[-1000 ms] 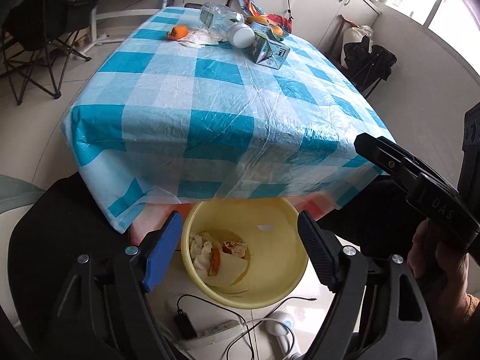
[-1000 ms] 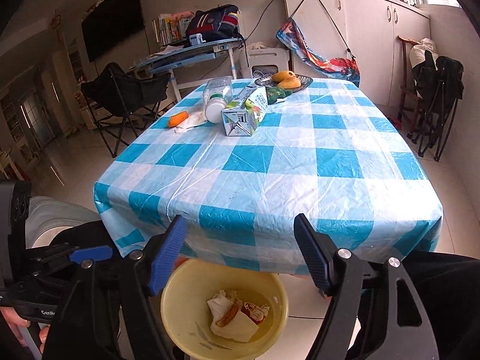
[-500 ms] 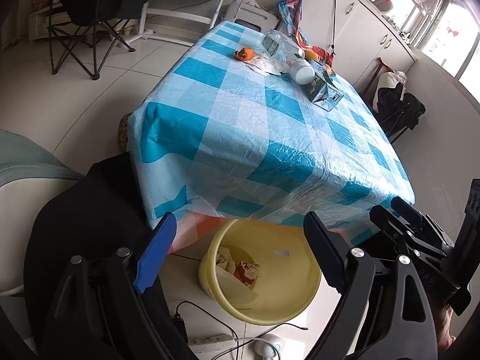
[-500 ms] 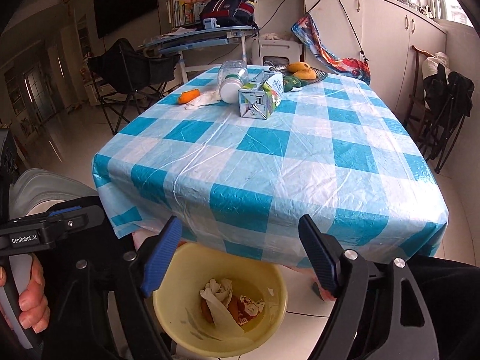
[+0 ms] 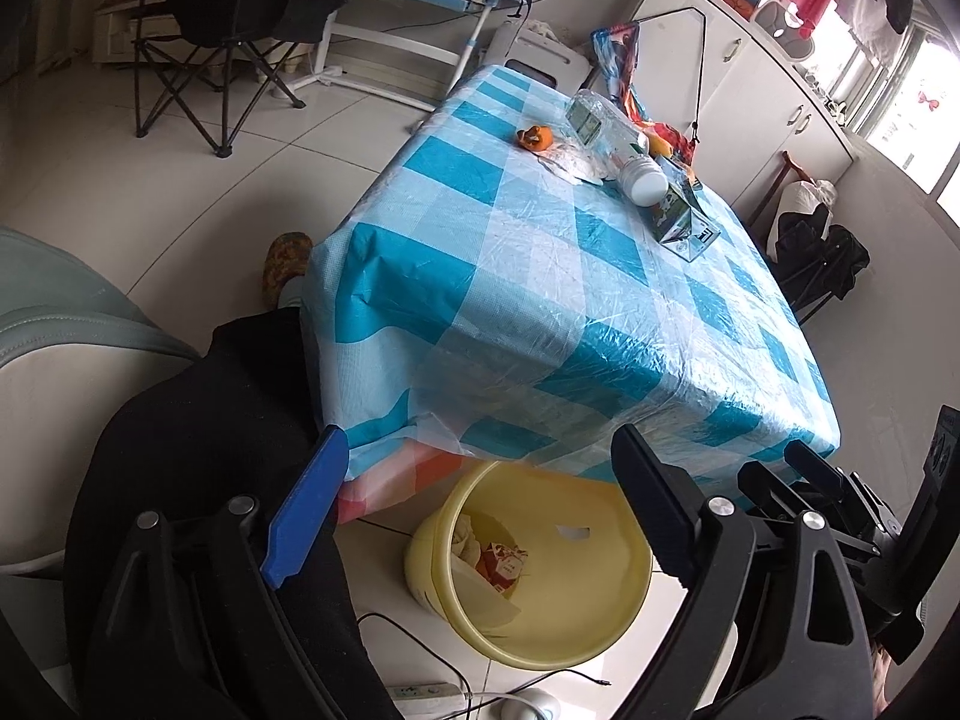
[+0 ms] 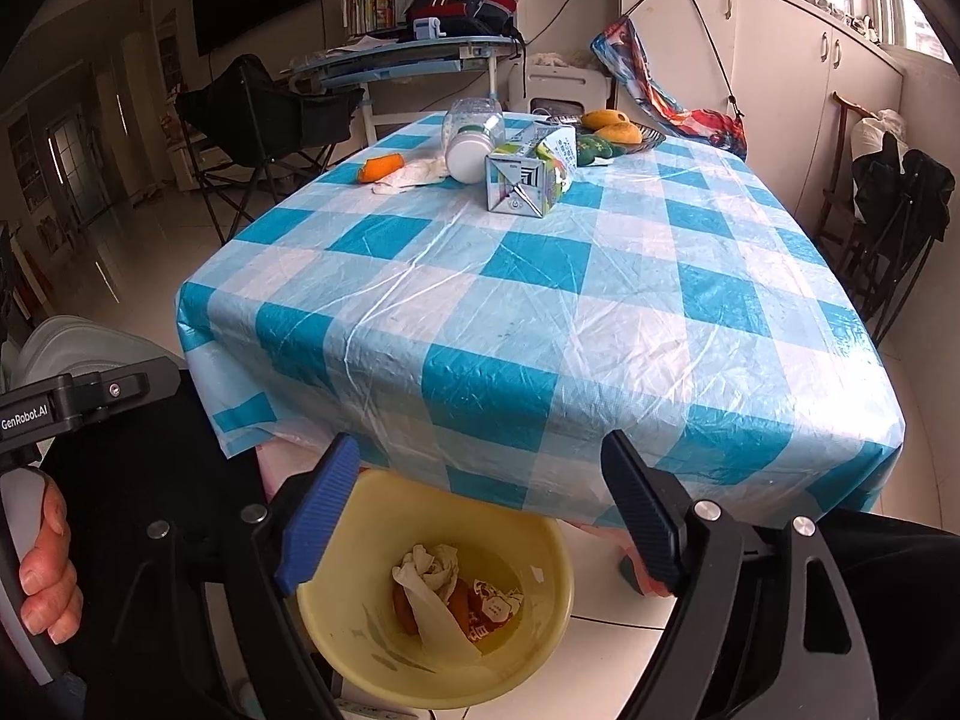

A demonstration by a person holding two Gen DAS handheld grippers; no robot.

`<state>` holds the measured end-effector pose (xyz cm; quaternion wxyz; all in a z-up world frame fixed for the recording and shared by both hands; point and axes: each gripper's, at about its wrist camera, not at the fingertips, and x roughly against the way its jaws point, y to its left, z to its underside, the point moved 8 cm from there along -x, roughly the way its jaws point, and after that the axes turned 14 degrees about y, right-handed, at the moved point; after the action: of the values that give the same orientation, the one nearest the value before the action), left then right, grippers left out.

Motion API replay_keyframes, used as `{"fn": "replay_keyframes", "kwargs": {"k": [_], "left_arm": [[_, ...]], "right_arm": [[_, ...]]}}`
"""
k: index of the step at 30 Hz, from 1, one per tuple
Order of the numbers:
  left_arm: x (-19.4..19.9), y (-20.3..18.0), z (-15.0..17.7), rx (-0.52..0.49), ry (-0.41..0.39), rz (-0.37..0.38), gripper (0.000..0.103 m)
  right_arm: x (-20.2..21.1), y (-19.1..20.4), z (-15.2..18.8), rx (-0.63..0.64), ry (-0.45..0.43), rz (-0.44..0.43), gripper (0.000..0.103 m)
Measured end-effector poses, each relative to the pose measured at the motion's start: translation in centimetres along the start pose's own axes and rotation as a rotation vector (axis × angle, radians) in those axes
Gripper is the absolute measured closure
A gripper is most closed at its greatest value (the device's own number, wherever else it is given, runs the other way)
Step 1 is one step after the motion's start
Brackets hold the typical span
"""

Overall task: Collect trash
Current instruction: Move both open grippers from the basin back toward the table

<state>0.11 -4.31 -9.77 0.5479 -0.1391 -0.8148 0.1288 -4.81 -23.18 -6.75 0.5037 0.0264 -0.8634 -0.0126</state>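
Note:
A yellow bin point(image 5: 540, 630) point(image 6: 336, 648) stands on the floor under the near edge of the checked table point(image 5: 540, 300) point(image 6: 540, 312), holding crumpled paper point(image 6: 432, 564) and a wrapper. Far down the table lie a milk carton point(image 5: 681, 222) point(image 6: 528, 174), a tipped clear bottle point(image 5: 606, 126) point(image 6: 471, 138), an orange peel point(image 5: 534, 137) point(image 6: 379, 168) and a tissue point(image 5: 576, 162) point(image 6: 414, 175). My left gripper point(image 5: 480, 438) and right gripper point(image 6: 480, 444) both hover above the bin. Their jaws are opening, with nothing between them.
A fruit plate point(image 6: 612, 132) sits at the table's far end. A power strip point(image 5: 420, 690) and cables lie on the floor by the bin. The person's black-clad legs point(image 5: 198, 450) flank the bin. A folding chair point(image 5: 222, 30), a desk and white cabinets point(image 6: 780, 60) ring the room.
The left wrist view has rolled and swung left, so the table now lies to the right. Both grippers' jaws stand wider. The right view has barely shifted.

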Motion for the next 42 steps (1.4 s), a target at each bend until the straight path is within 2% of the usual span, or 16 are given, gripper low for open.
{"fn": "replay_keyframes", "kwargs": {"k": [42], "left_arm": [[-0.32,0.47,0.01,0.016,0.002,-0.008,0.016]], "right_arm": [[-0.30,0.23,0.16,0.011,0.008,0.002,0.022]]}}
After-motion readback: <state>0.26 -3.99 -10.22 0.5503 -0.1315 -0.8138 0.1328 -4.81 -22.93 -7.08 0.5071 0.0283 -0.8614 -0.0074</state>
